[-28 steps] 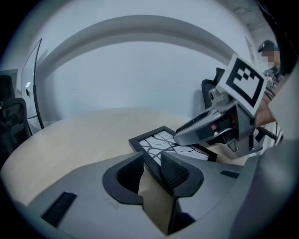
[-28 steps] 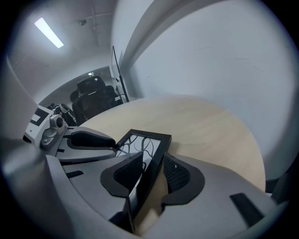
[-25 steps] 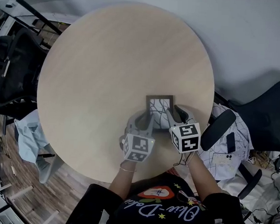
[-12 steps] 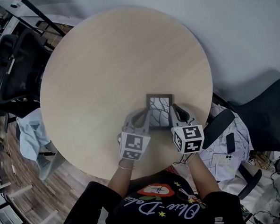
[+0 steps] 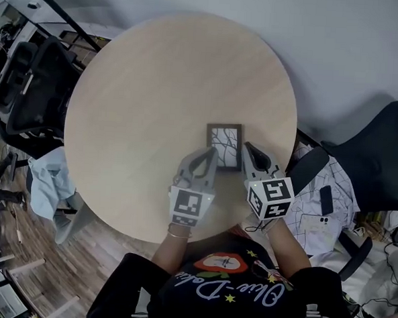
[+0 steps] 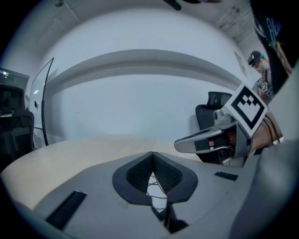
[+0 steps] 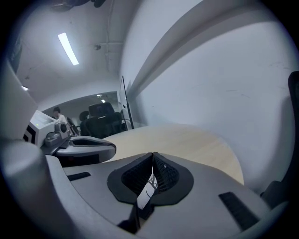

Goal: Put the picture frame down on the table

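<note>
A small dark picture frame with a white branch drawing lies flat on the round pale wooden table, near its front right edge. My left gripper hovers above the frame's lower left corner, and my right gripper hovers just past its right side. Both pairs of jaws have just been closing and now stand shut with nothing between them. In the left gripper view the pads meet at the left gripper, and the frame shows through the gap behind them. The right gripper is likewise shut above the frame.
A black office chair stands left of the table and another at the right. A light blue cloth hangs at lower left. A white patterned fabric with a phone lies at the right. A grey wall runs behind the table.
Both grippers have let go of the frame, risen off it and pulled back toward me, and their jaws went from open to shut. The frame stays on the table, more of it showing.
</note>
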The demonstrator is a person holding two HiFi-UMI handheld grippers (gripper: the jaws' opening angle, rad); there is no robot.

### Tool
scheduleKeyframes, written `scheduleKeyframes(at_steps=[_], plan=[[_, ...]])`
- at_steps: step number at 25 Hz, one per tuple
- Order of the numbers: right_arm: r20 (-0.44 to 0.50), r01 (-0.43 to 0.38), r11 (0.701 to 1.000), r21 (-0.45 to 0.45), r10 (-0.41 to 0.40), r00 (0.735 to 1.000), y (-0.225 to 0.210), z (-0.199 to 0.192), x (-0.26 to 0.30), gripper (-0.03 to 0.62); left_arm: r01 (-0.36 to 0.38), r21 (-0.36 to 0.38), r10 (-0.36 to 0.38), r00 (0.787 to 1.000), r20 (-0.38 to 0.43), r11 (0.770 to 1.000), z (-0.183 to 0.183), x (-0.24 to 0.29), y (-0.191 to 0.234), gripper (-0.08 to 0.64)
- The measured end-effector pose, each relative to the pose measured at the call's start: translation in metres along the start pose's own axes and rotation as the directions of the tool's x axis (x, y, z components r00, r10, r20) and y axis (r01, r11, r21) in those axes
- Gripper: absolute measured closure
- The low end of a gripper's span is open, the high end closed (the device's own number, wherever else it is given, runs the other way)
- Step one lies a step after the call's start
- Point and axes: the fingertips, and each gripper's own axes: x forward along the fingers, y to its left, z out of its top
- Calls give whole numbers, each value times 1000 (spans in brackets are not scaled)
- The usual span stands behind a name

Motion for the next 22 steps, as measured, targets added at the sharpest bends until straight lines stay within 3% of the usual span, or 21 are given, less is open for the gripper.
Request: scheduleKeyframes(at_steps=[12,22], plan=[[117,-37,998,-51,43,992,23,33,-50,592,-33,7,31,989,144,999,52,-36,-25,559],[154,-40,994,-102,55,987,29,45,-78,594,-30,29,24,984,175,999,62,-51,-47,559]])
